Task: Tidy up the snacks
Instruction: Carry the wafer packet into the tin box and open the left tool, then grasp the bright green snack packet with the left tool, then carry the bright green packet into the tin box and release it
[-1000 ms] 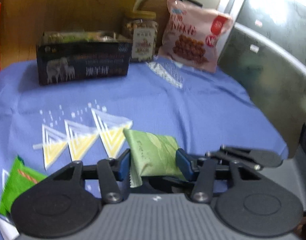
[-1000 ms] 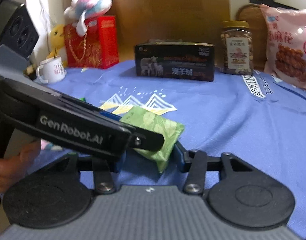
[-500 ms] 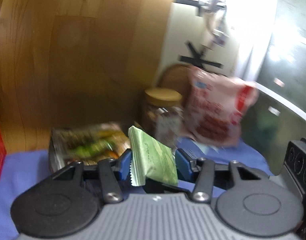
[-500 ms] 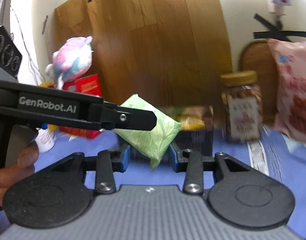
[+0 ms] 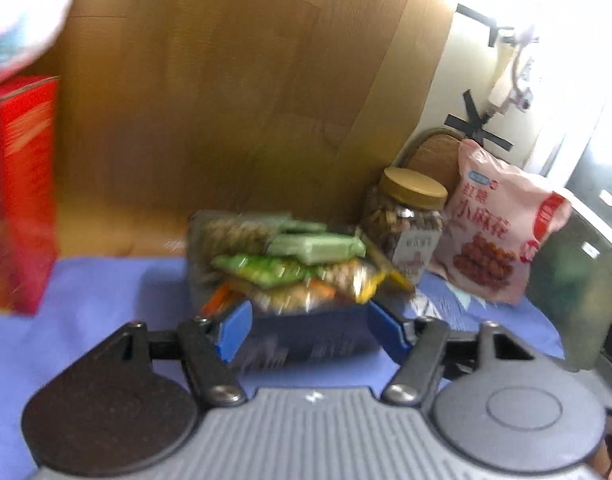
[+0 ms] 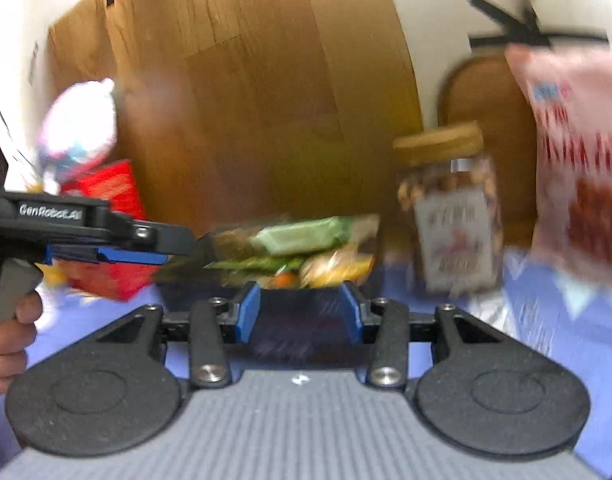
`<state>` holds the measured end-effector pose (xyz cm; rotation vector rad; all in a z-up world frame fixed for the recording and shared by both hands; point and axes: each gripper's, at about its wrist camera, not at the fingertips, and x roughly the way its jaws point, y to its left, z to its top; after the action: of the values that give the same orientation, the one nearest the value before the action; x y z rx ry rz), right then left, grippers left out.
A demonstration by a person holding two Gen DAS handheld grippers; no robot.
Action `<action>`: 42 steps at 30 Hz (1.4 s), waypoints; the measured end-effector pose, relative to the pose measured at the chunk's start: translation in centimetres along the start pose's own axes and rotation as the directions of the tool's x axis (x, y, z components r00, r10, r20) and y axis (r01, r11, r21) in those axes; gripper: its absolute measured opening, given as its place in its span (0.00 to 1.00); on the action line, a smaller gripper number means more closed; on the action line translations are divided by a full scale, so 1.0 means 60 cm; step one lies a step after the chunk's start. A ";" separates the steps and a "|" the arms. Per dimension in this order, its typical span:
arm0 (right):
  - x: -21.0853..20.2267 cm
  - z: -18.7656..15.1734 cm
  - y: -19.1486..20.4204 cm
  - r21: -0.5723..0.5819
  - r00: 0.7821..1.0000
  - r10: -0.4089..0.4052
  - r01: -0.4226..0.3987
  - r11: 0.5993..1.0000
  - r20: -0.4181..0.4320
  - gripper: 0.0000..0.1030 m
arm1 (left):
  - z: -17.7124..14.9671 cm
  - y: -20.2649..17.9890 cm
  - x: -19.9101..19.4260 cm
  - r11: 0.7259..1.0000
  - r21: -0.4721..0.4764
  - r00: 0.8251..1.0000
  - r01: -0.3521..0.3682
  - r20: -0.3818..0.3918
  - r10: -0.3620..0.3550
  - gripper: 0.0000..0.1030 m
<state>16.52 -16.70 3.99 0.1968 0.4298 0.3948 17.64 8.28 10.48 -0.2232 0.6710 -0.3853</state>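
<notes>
The snack packets (image 5: 306, 268) lie heaped in a dark box (image 5: 306, 344) on the blue tablecloth (image 5: 106, 300), straight ahead at twelve o'clock of both wrist cameras. A pale green packet (image 5: 318, 249) sits on top of the heap, with a brighter green packet (image 5: 262, 270) under it and yellow and orange wrappers lower down; blur hides their print. In the right wrist view the same pale green packet (image 6: 302, 235) tops the pile.

The left gripper (image 5: 308, 332) is spread wide, its blue pads (image 5: 234, 330) at either side of the box's near wall, with nothing between them. The right gripper (image 6: 300, 312) is likewise parted and empty, its blue pads (image 6: 248, 312) framing the box front (image 6: 302, 332). From the right wrist view the left gripper's body (image 6: 86, 228) reaches in from nine o'clock, its tip near the left edge of the heap, with the person's left hand (image 6: 6, 344) on its grip.

At two o'clock of the box stands a clear jar (image 5: 410, 224) with a tan lid, and just beside it, at three o'clock, leans a pink snack bag (image 5: 502, 232). A red carton (image 5: 18, 196) stands at nine o'clock, well apart from the box. A wooden panel (image 5: 234, 100) rises behind everything.
</notes>
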 end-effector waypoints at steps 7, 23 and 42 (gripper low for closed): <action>-0.066 -0.111 0.075 0.082 0.942 0.278 -0.267 0.960 -0.186 0.55 | -0.123 0.043 -0.121 0.998 0.024 0.992 -0.060 -0.112 0.063 0.65; -0.100 -0.231 0.247 -0.191 0.911 0.250 -0.323 0.927 -0.327 0.51 | -0.257 0.029 -0.137 0.993 -0.103 0.980 -0.051 -0.199 0.030 0.43; 0.008 0.007 0.107 -0.211 0.991 0.131 -0.132 0.968 -0.023 0.41 | 0.040 0.005 0.022 0.998 -0.062 1.000 0.002 0.024 0.000 0.39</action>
<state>14.99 -10.76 5.89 0.0152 0.3809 0.5689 20.21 8.19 11.43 -0.2866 0.6599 -0.3627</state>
